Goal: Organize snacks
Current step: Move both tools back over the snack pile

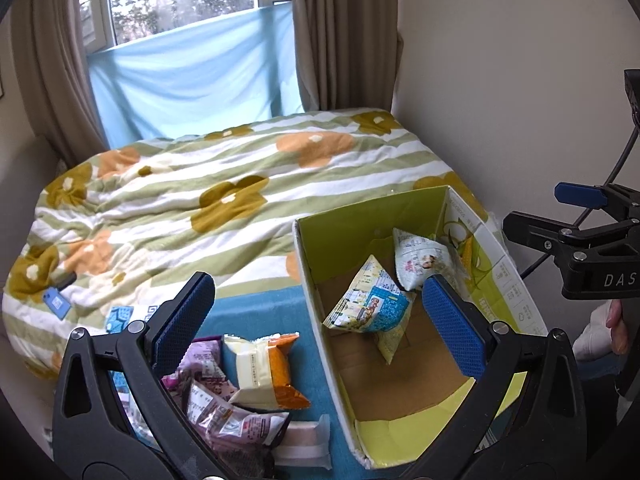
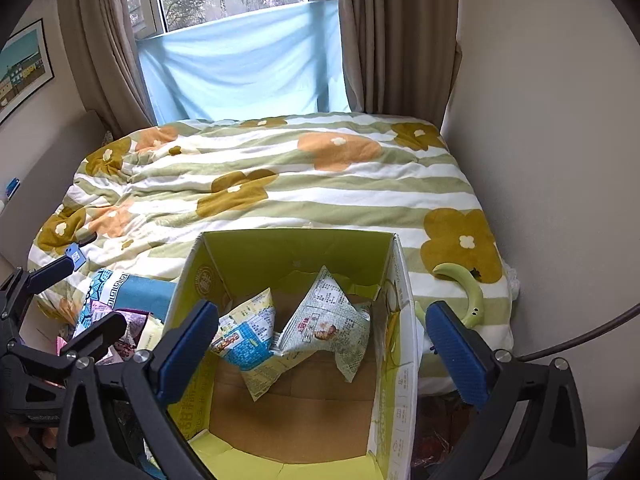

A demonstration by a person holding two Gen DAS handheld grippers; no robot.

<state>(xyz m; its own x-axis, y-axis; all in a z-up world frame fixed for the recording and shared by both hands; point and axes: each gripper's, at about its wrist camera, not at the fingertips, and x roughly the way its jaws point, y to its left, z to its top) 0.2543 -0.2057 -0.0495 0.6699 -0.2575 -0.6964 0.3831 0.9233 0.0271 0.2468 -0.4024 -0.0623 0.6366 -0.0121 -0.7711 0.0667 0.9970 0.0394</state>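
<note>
An open cardboard box (image 2: 392, 344) is shown on a bed, resting partly on a blue cloth (image 1: 256, 312) and partly on a flowered quilt (image 1: 240, 184). Two pyramid-shaped snack packets are seen inside the box, toward its far wall: a blue-printed packet (image 2: 246, 340) and, touching it, a pale green packet (image 2: 332, 320). Most of the box floor is left bare. Outside the box, just beside its left wall, a loose pile of snacks remains on the cloth: an orange-and-cream packet (image 1: 264, 368), purple packets (image 1: 236, 420) and a pale wrapped bar (image 1: 308, 440). The left gripper (image 1: 316, 320) is held above the box's left wall with its fingers spread wide and nothing between them; the right gripper (image 2: 324, 344) is held above the box, likewise spread and empty. A green curved object (image 2: 472, 292) lies on the quilt beyond the box's right wall. The task is judged to be at an early stage: two packets are stowed, and the pile beside the box is yet to be transferred.
</note>
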